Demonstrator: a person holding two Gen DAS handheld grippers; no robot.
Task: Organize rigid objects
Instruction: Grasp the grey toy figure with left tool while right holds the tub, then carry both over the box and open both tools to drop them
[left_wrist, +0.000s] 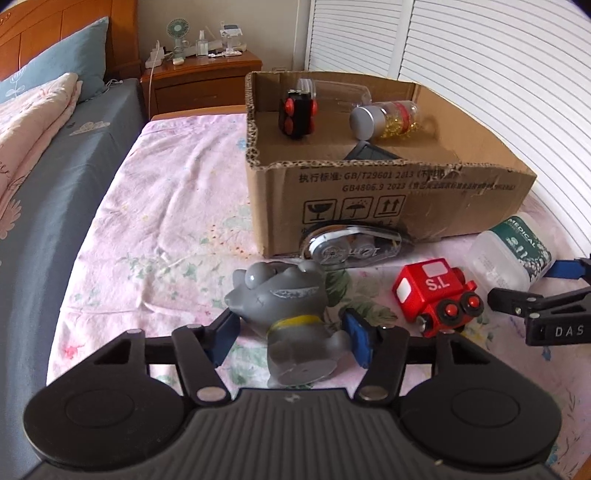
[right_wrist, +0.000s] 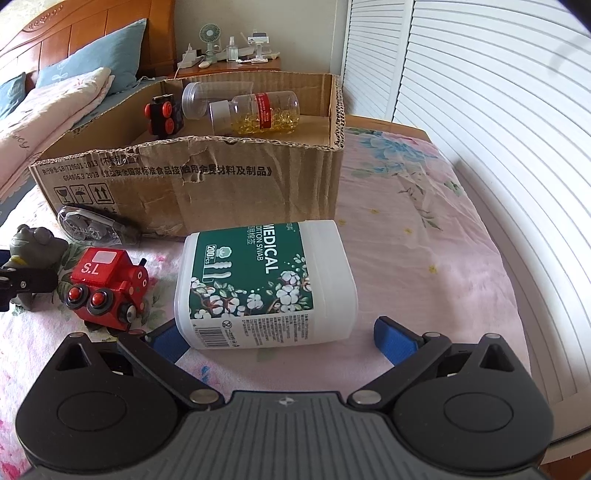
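Here, on the pink floral bed sheet (left_wrist: 155, 206), the left claw (left_wrist: 291, 330) has its blue pads (left_wrist: 356, 338) pressed against both sides of a grey rubber frog toy (left_wrist: 291, 317) lying on its back, so it grips the toy. Just right of the frog sits a red toy train (left_wrist: 436, 295) marked "S.L", tipped over with its wheels showing. Behind both, touching the front wall of a cardboard box (left_wrist: 369, 192), lies a clear tape dispenser (left_wrist: 354, 245). Inside the box are a black block with red wheels (left_wrist: 298, 113), an empty clear jar (right_wrist: 218, 96) and a bottle of yellow capsules (left_wrist: 384, 119), both on their sides, plus a dark flat item I cannot identify.

Further right, a white medical cotton swab box (right_wrist: 266, 284) lies on its side on the sheet, near the train. The right claw (right_wrist: 284, 338) stands wide around its near end: one blue pad (right_wrist: 168, 341) is just beside the box's left corner, the other is apart from it on the right. White louvred doors (right_wrist: 480, 110) fill the far right.
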